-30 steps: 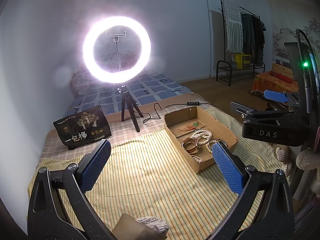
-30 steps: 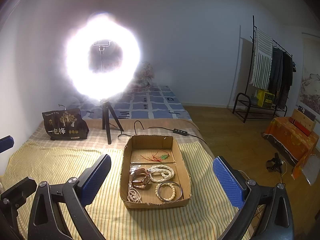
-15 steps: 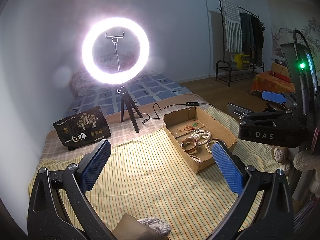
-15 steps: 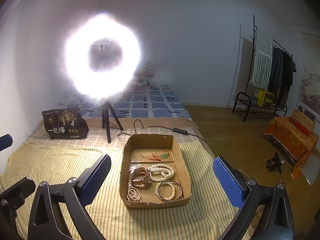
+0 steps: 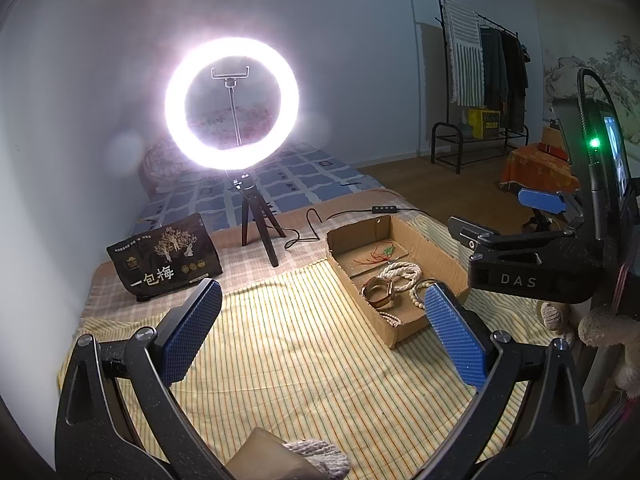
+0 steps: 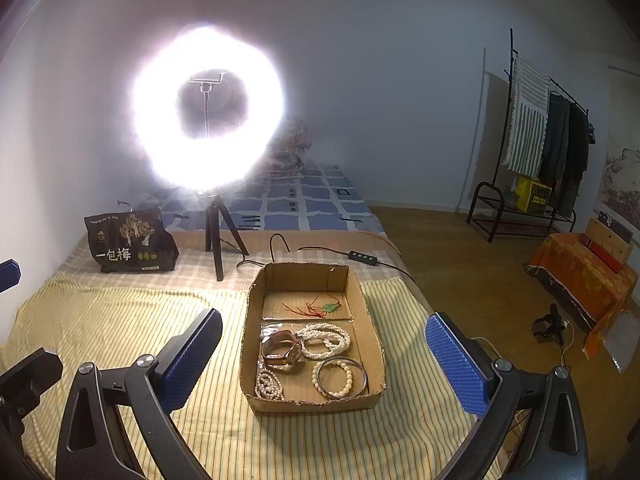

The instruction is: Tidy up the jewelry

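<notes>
A shallow cardboard box [image 6: 372,344] lies on the yellow striped cloth [image 6: 132,320]. In it are a watch [image 6: 282,350], a white bead necklace [image 6: 326,340], a bead bracelet with a metal bangle [image 6: 340,376], a small bead strand [image 6: 268,386] and a red cord with a green charm [image 6: 320,308]. My right gripper [image 6: 324,364] is open and empty, held above the box's near end. My left gripper [image 5: 320,340] is open and empty over the cloth left of the box [image 5: 436,256]. The right gripper also shows in the left wrist view [image 5: 508,224].
A lit ring light on a tripod [image 6: 208,108] stands behind the box, its cable and switch [image 6: 362,258] trailing right. A black snack bag [image 6: 132,242] sits at the back left. The bed edge and wooden floor [image 6: 460,264] lie to the right.
Both grippers have shifted slightly; the box sits a little lower and nearer in the right wrist view. Both stay open and empty.
</notes>
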`<action>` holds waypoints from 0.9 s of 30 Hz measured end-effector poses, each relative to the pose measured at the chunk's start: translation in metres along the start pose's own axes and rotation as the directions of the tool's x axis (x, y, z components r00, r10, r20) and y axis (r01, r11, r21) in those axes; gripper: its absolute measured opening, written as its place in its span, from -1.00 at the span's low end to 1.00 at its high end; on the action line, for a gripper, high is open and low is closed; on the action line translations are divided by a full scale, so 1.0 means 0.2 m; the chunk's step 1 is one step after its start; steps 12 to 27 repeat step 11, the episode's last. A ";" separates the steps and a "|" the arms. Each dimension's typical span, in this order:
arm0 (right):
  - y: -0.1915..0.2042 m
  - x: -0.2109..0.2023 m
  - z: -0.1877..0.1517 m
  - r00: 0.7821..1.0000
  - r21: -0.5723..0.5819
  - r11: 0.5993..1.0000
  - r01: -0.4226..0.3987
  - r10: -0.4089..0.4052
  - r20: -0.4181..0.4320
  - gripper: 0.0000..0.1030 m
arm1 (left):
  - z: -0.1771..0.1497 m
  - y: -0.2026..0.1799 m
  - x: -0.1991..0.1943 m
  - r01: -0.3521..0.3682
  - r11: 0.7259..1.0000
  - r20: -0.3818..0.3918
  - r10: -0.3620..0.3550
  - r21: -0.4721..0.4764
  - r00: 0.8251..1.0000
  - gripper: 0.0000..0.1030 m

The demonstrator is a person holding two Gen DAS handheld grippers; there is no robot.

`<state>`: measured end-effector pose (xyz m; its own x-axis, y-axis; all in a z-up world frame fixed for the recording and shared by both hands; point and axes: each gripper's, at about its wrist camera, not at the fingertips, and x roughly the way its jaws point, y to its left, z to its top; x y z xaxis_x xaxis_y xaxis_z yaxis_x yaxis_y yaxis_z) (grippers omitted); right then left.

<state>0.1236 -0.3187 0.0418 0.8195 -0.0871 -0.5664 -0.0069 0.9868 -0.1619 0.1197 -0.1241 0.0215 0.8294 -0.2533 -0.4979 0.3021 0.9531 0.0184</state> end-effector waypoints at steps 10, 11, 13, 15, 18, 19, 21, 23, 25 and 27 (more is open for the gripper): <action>0.00 0.00 0.00 1.000 -0.001 1.000 0.000 0.000 -0.004 0.99 | 0.02 -0.01 0.00 -0.010 1.000 0.009 0.010 0.005 1.000 1.00; 0.00 0.00 0.00 1.000 -0.001 1.000 -0.001 0.001 -0.005 0.99 | 0.03 -0.01 0.00 -0.011 1.000 0.008 0.011 0.002 1.000 1.00; 0.00 0.00 0.00 1.000 -0.001 1.000 -0.001 0.001 -0.005 0.99 | 0.03 -0.01 0.00 -0.011 1.000 0.008 0.011 0.002 1.000 1.00; 0.00 0.00 0.00 1.000 -0.001 1.000 -0.001 0.001 -0.005 0.99 | 0.03 -0.01 0.00 -0.011 1.000 0.008 0.011 0.002 1.000 1.00; 0.00 0.00 0.00 1.000 -0.001 1.000 -0.001 0.001 -0.005 0.99 | 0.03 -0.01 0.00 -0.011 1.000 0.008 0.011 0.002 1.000 1.00; 0.00 0.00 0.00 1.000 -0.001 1.000 -0.001 0.001 -0.005 0.99 | 0.03 -0.01 0.00 -0.011 1.000 0.008 0.011 0.002 1.000 1.00; 0.00 0.00 0.00 1.000 -0.001 1.000 -0.001 0.001 -0.005 0.99 | 0.03 -0.01 0.00 -0.011 1.000 0.008 0.011 0.002 1.000 1.00; 0.00 0.00 0.00 1.000 -0.001 1.000 -0.001 0.001 -0.005 0.99 | 0.03 -0.01 0.00 -0.011 1.000 0.008 0.011 0.002 1.000 1.00; 0.00 0.00 0.00 1.000 -0.001 1.000 -0.001 0.001 -0.005 0.99 | 0.03 -0.01 0.00 -0.011 1.000 0.008 0.011 0.002 1.000 1.00; 0.00 0.00 0.00 1.000 -0.001 1.000 -0.001 0.001 -0.005 0.99 | 0.03 -0.01 0.00 -0.011 1.000 0.008 0.011 0.002 1.000 1.00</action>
